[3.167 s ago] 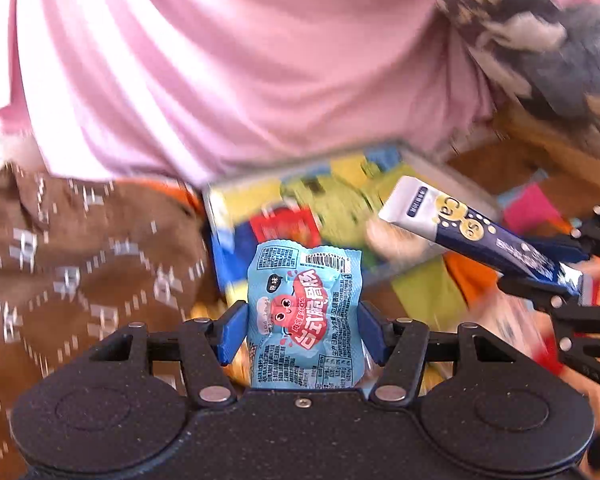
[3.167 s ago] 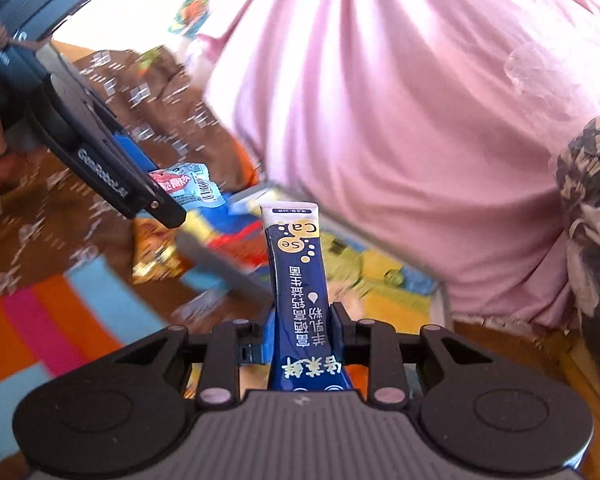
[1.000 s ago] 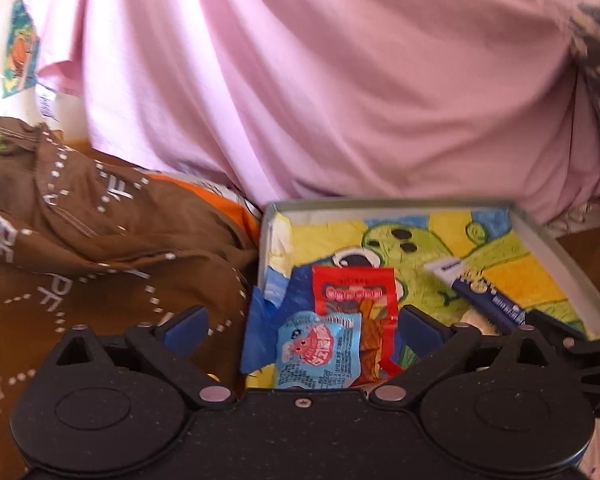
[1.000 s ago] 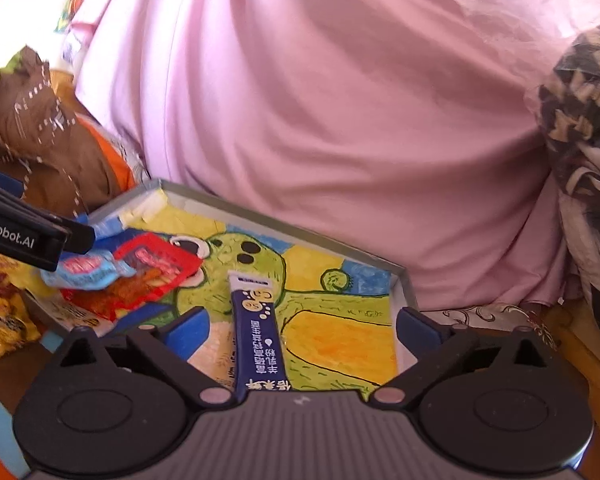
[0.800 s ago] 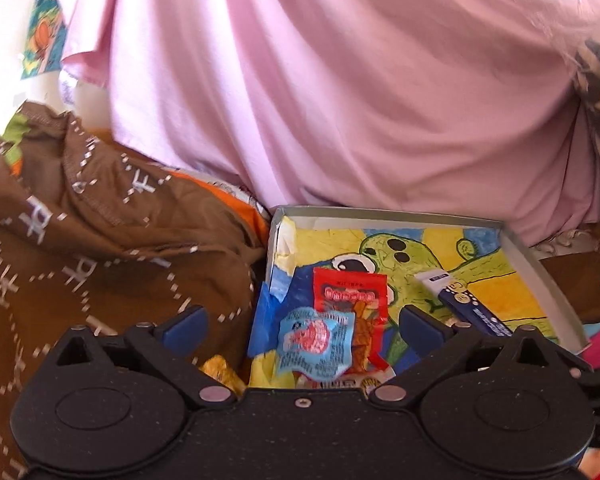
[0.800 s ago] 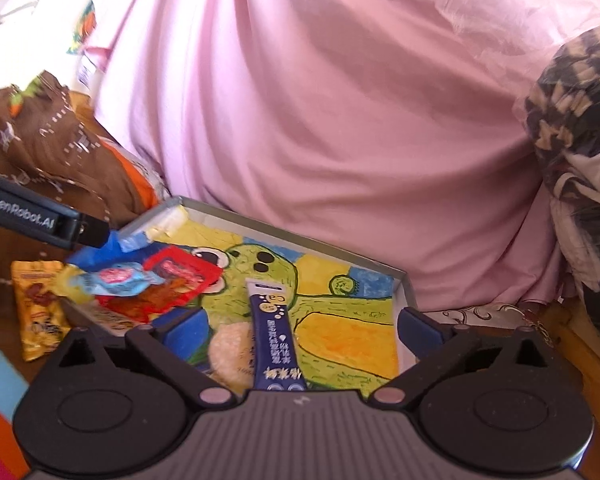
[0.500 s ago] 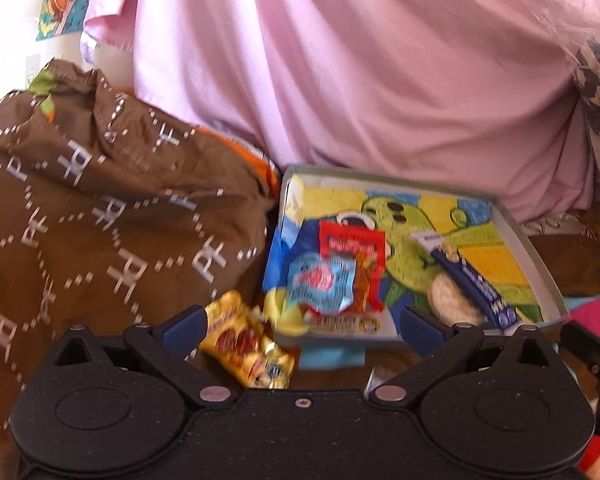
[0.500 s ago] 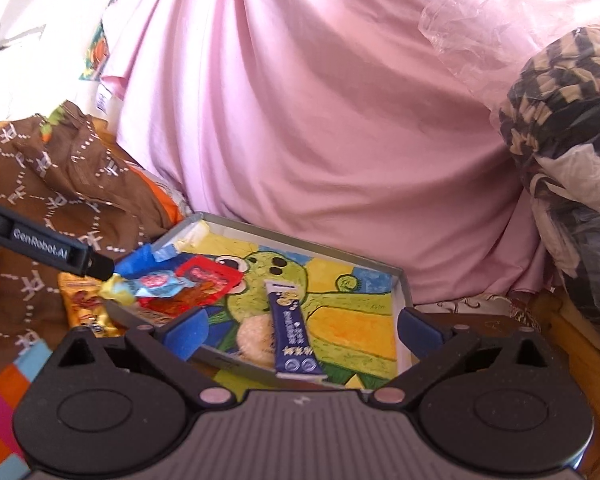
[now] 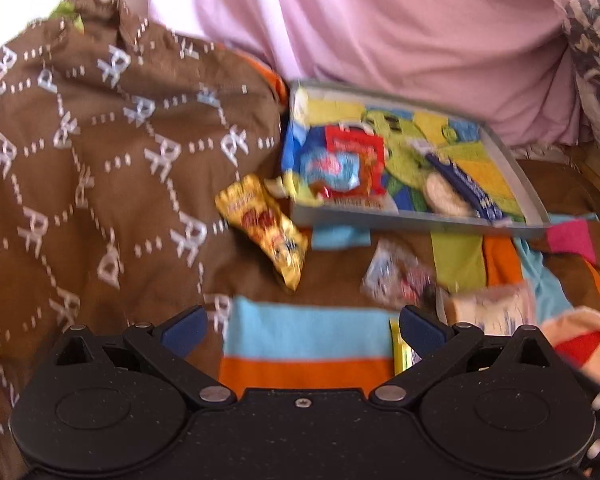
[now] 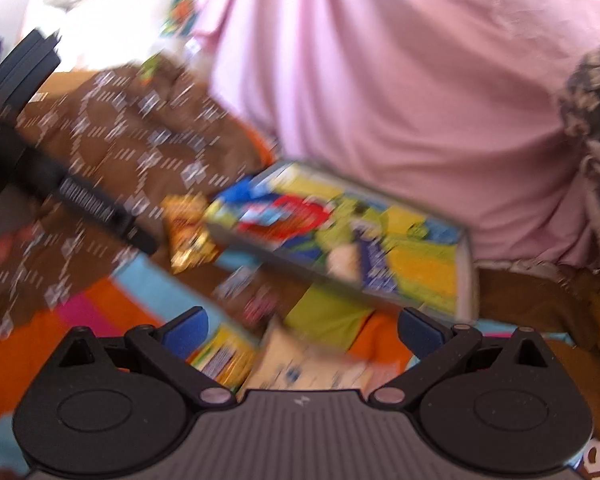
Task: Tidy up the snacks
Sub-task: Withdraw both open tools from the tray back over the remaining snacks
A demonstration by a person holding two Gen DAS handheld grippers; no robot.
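A shallow grey tray [image 9: 420, 221] with a green cartoon lining lies ahead of both grippers. In it lie a light blue packet [image 9: 334, 166] on a red packet [image 9: 366, 148], a dark blue stick pack [image 9: 466, 186] and a round cracker [image 9: 444, 194]. My left gripper [image 9: 302, 326] is open and holds nothing, above the striped cloth short of the tray. My right gripper [image 10: 302, 326] is open too, over a pale packet [image 10: 300, 364] and a yellow-green packet [image 10: 220, 356]. The right wrist view is blurred; the tray [image 10: 466, 276] and stick pack [image 10: 374, 268] show in it.
Loose snacks lie on the striped cloth in front of the tray: a yellow packet [image 9: 264, 224], a clear-wrapped sweet [image 9: 400, 280] and a pale packet [image 9: 492, 304]. A brown patterned cloth [image 9: 100, 160] heaps up on the left. Pink fabric [image 9: 380, 20] rises behind the tray.
Both grippers let go of their packets into the tray and opened. Since then both have drawn back from the tray, bringing the loose snacks on the cloth into view.
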